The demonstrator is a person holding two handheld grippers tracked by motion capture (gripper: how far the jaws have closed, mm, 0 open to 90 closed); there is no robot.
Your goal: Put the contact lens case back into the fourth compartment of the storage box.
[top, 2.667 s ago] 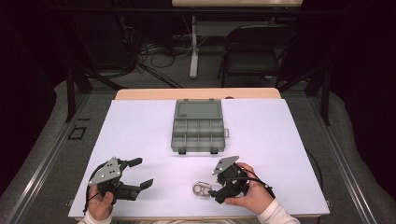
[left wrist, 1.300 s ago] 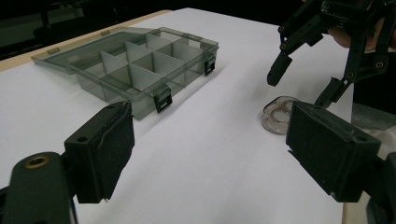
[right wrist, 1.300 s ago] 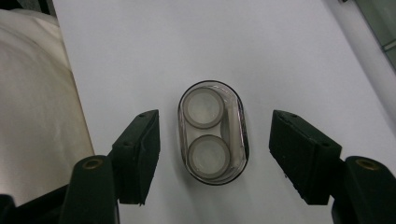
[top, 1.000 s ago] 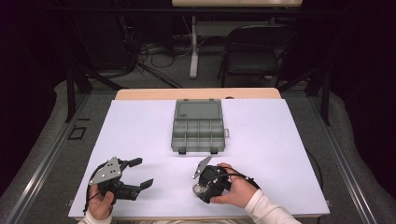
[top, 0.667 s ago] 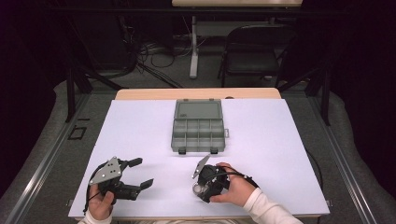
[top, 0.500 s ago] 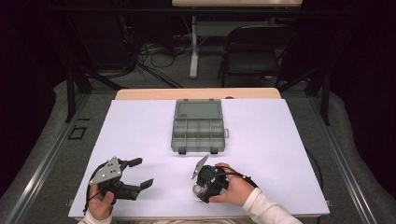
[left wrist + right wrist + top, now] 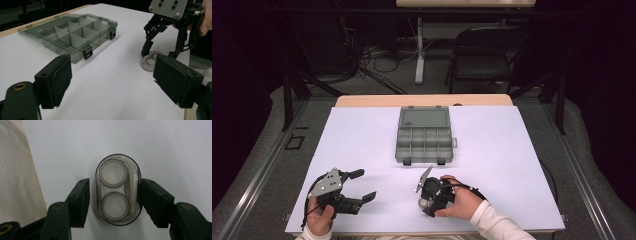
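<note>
On the white table, the person's right hand comes in from the 5 o'clock corner of the high view, its white sleeve angled toward 10 o'clock, and tips the right gripper steeply down over the tabletop, with its grey plate raised toward 11 o'clock. In the right gripper view its camera looks almost straight down: the two black jaws stand on either side of a clear oval case with two round white-lidded wells set end to end. The jaw at 3 o'clock lies just beside the case's wall, perhaps touching, and the jaw at 9 o'clock stands a little apart from it, so the jaws are parted around the case and not clamped on it. The case lies flat near the table's front edge, at about 6 o'clock from the open grey compartment box at the table's middle, well apart from it. The left hand rises from the bottom edge at 7 o'clock and holds the left gripper low and roughly level, pointing toward 3 o'clock, its jaws spread wide with nothing between them. The left gripper view looks across the table between those jaws at the box, lid laid back, and at the right gripper poised over the case.
</note>
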